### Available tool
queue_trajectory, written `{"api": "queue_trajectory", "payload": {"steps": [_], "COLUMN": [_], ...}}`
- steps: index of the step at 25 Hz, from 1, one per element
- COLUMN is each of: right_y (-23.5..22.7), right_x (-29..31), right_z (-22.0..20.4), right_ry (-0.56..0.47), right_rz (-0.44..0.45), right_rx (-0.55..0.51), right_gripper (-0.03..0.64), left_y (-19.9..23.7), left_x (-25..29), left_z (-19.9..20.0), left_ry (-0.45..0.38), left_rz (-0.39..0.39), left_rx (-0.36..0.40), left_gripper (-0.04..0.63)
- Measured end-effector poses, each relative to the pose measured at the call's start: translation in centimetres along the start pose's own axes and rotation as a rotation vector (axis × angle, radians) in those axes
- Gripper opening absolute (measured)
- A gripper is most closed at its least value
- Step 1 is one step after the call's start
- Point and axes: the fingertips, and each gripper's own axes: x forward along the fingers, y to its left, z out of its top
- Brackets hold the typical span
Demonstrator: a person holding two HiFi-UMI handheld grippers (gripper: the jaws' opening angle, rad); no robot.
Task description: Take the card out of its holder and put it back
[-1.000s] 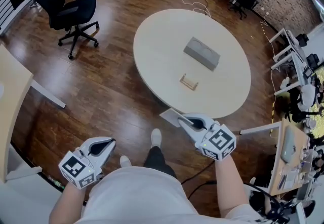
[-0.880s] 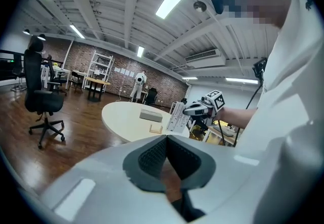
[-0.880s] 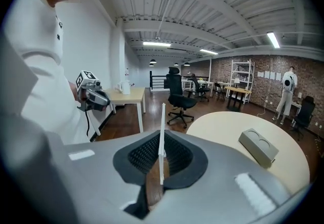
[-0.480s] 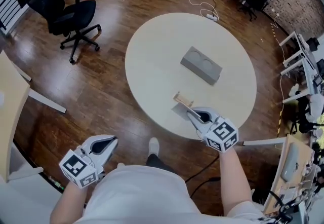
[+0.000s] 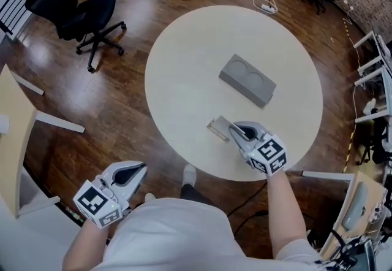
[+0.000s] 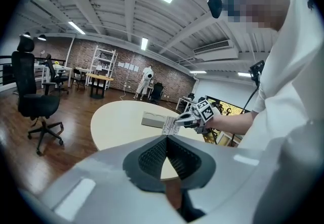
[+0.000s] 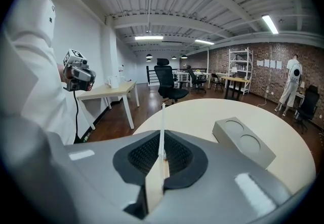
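Observation:
My right gripper point(image 5: 236, 131) is over the near part of the round white table point(image 5: 184, 61), shut on a thin pale card point(image 5: 218, 127). In the right gripper view the card point(image 7: 162, 132) stands edge-on between the jaws of that gripper point(image 7: 162, 156). Low in the gap shows a tan wooden strip point(image 7: 153, 190), which looks like the holder. In the head view the card and gripper hide the holder. My left gripper point(image 5: 127, 173) hangs shut and empty off the table by my waist. The left gripper view shows its jaws point(image 6: 166, 154) meeting, with the card point(image 6: 169, 125) far ahead.
A grey block with two round recesses point(image 5: 247, 80) lies on the table beyond the card. A black office chair point(image 5: 79, 9) stands at the far left, a light wooden table point(image 5: 12, 135) at the left, desks point(image 5: 373, 61) at the right. A power strip and cable point(image 5: 267, 7) lie on the floor.
The right gripper has carried the card forward, from off the table's near edge to over the spot where the wooden holder stood. The left gripper has stayed put.

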Motion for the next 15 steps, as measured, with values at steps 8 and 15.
{"api": "queue_trajectory", "payload": {"steps": [8, 15], "right_y": [-1.6, -2.2], "right_x": [1.5, 1.4], "right_z": [-0.7, -0.7], "right_ry": [0.006, -0.007], "right_rz": [0.032, 0.029], "right_rx": [0.030, 0.059], "right_gripper": [0.020, 0.020], "left_y": [0.9, 1.4], "left_x": [2.5, 3.7], "left_z": [0.8, 1.2], "left_ry": [0.036, 0.048], "left_rz": [0.002, -0.007], "left_rx": [-0.015, -0.015], "left_gripper": [0.003, 0.003]}}
